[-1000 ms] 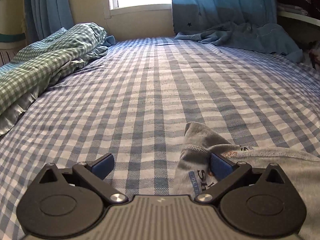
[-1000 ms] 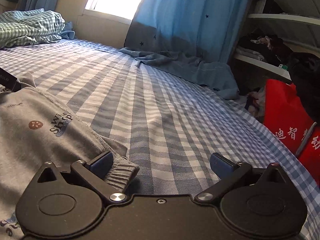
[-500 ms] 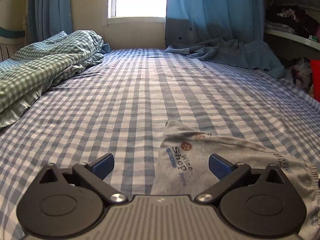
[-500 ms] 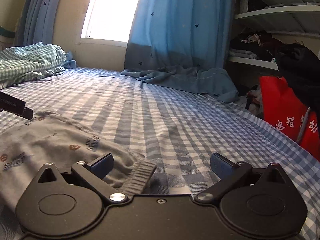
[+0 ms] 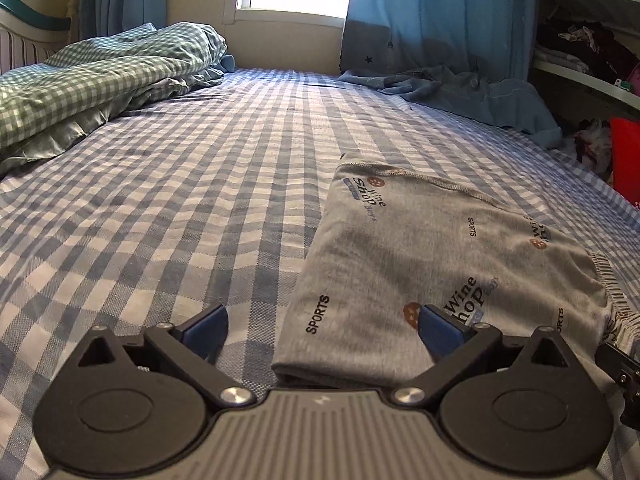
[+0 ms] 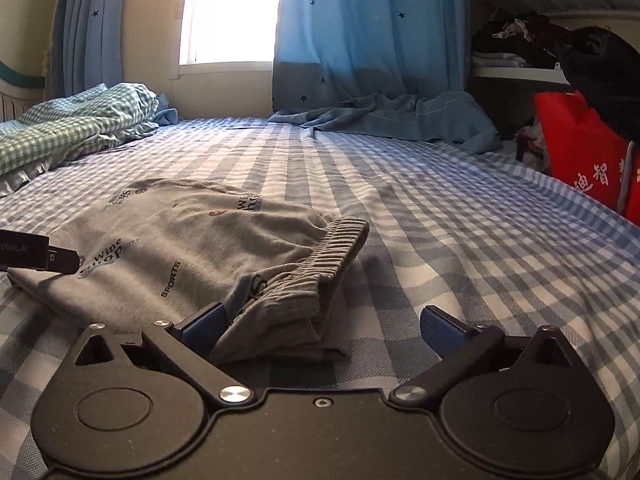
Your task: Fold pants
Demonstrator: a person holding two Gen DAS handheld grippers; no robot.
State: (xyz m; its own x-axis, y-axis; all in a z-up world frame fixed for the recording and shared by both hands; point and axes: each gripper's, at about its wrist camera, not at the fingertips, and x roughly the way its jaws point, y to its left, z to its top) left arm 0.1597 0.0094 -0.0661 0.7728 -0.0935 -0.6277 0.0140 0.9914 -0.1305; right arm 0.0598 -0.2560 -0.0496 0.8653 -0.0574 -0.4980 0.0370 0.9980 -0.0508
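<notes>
The grey printed pants (image 5: pixel 432 256) lie folded flat on the blue checked bed sheet (image 5: pixel 180 200). In the right wrist view the pants (image 6: pixel 192 248) show their elastic waistband (image 6: pixel 340 248) at the right end. My left gripper (image 5: pixel 320 332) is open and empty, just short of the near fold edge. My right gripper (image 6: pixel 320 328) is open and empty, its left finger (image 6: pixel 204 326) beside the waistband corner. The left gripper's tip (image 6: pixel 36 256) shows at the left edge of the right wrist view.
A green checked duvet (image 5: pixel 92 84) is bunched at the far left. A blue curtain (image 5: pixel 440 16) hangs by the window, with blue cloth (image 5: pixel 460 92) heaped on the bed below. A red bag (image 6: pixel 588 164) and shelves (image 6: pixel 532 72) stand at the right.
Both grippers have pulled back from the pants and risen. The pants, earlier close under the fingers, now lie flat and released on the sheet.
</notes>
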